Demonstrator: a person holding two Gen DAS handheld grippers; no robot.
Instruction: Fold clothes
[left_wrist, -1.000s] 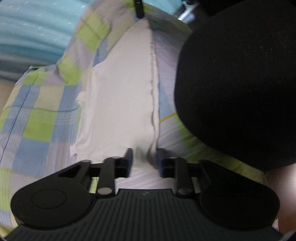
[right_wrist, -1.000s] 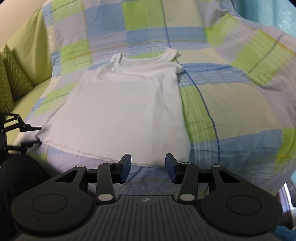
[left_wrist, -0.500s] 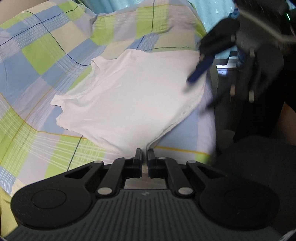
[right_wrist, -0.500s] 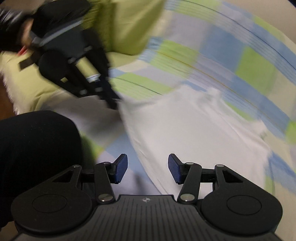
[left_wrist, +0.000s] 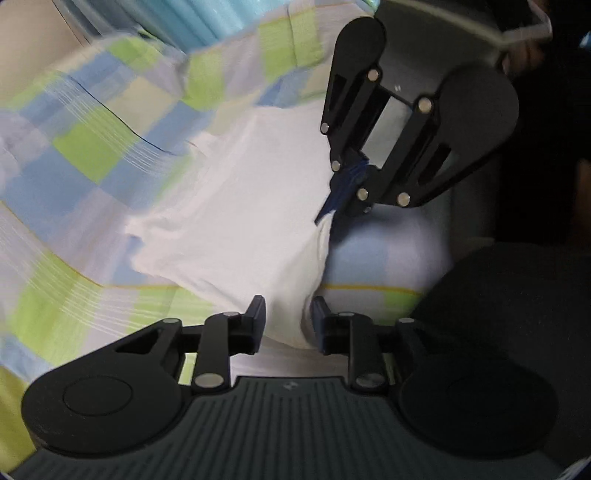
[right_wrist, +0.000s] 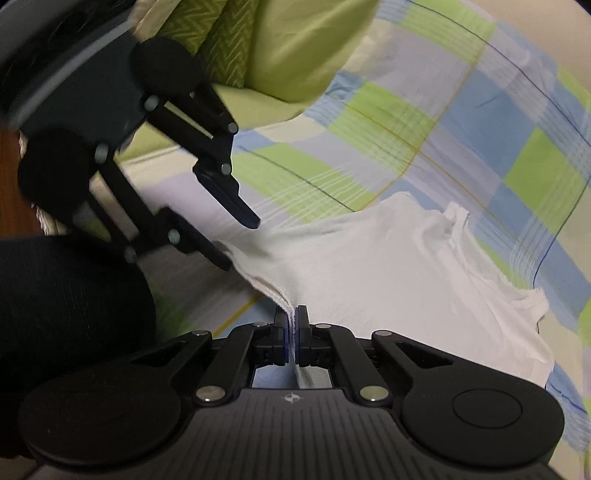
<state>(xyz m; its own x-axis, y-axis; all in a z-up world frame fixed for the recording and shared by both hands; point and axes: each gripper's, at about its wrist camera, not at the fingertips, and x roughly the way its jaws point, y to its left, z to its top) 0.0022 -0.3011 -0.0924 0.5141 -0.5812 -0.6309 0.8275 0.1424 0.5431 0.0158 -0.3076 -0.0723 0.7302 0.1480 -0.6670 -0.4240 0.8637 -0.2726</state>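
White tank top (right_wrist: 388, 266) lies flat on the checked bedsheet (right_wrist: 376, 122), hem at near edge; right gripper (right_wrist: 291, 325) clenched on the hem corner; left gripper (left_wrist: 288, 317) spread apart around the other corner — not gripping; no fold made, all folding left.
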